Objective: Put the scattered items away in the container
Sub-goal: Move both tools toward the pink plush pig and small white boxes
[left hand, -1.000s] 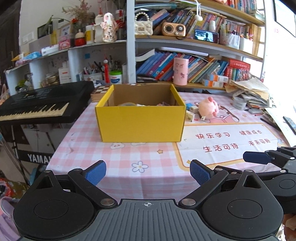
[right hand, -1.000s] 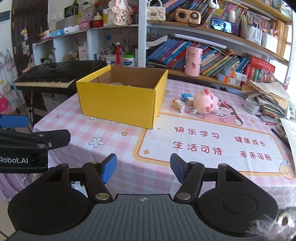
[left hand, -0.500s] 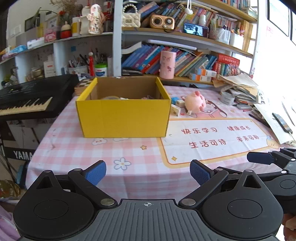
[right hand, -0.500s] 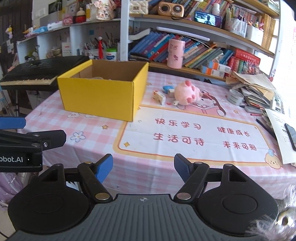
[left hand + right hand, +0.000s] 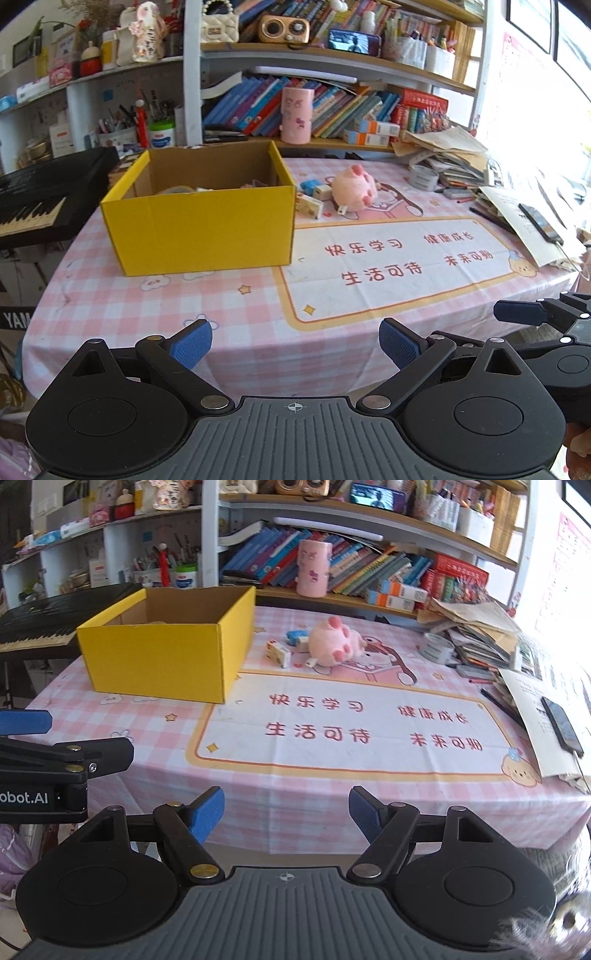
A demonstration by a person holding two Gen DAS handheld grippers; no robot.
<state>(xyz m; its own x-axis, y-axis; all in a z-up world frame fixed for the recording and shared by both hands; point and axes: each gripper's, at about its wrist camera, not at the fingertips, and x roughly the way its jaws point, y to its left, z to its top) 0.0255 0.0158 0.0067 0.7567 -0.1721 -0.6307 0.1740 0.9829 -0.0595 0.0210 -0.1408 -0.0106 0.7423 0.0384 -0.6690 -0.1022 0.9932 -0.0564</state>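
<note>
The pink plush pig [image 5: 334,645] lay on the table just right of the yellow box [image 5: 159,657], apart from its wall, with two small packets [image 5: 279,652] between pig and box. We judged the pig the next pick: reach over the mat, straddle its soft body squarely, then squeeze gently. Our right gripper [image 5: 286,810] and left gripper [image 5: 295,343] both hung spread and empty, well short of the box, off the near table edge. The box already held a tape roll [image 5: 175,190] and some small things we could not make out.
</note>
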